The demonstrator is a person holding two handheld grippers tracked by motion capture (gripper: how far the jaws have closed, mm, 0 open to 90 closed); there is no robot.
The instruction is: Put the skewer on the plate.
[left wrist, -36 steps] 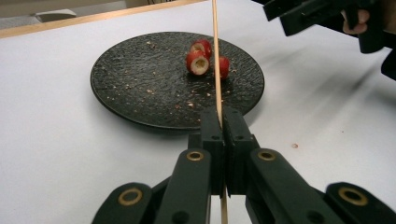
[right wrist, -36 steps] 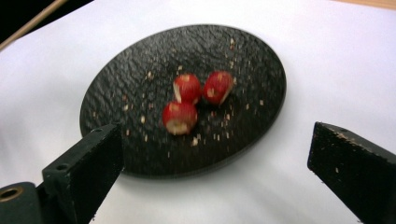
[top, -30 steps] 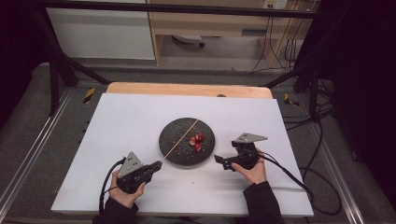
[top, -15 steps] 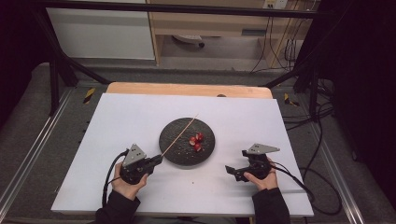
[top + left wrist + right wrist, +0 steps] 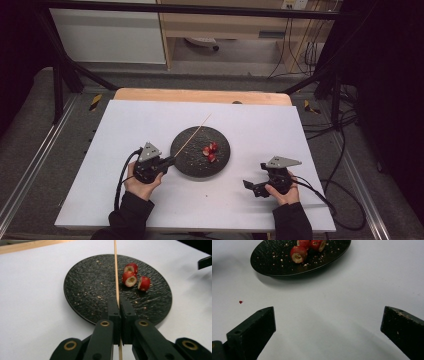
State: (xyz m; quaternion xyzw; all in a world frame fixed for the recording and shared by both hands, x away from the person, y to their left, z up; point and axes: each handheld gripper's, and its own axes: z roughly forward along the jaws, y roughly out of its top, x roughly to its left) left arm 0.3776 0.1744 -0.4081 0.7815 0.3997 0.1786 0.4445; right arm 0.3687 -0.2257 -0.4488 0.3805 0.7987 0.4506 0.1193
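Currently the left gripper (image 5: 167, 162) sits at the near-left rim of the black plate (image 5: 186, 162), jaws pressed together on a thin wooden skewer (image 5: 192, 135), which slants up over the plate toward the far edge of the white surface (image 5: 125, 125). Three red fruit pieces (image 5: 210, 151) with pale cored centres lie close together on the plate's right half, skewer passing just beside them. Right gripper (image 5: 248, 186) hovers near the surface's near-right corner, jaws spread wide, nothing between them.

surface: white table (image 5: 125, 130) | on it: black plate (image 5: 187, 165), red crumb (image 5: 240, 302)
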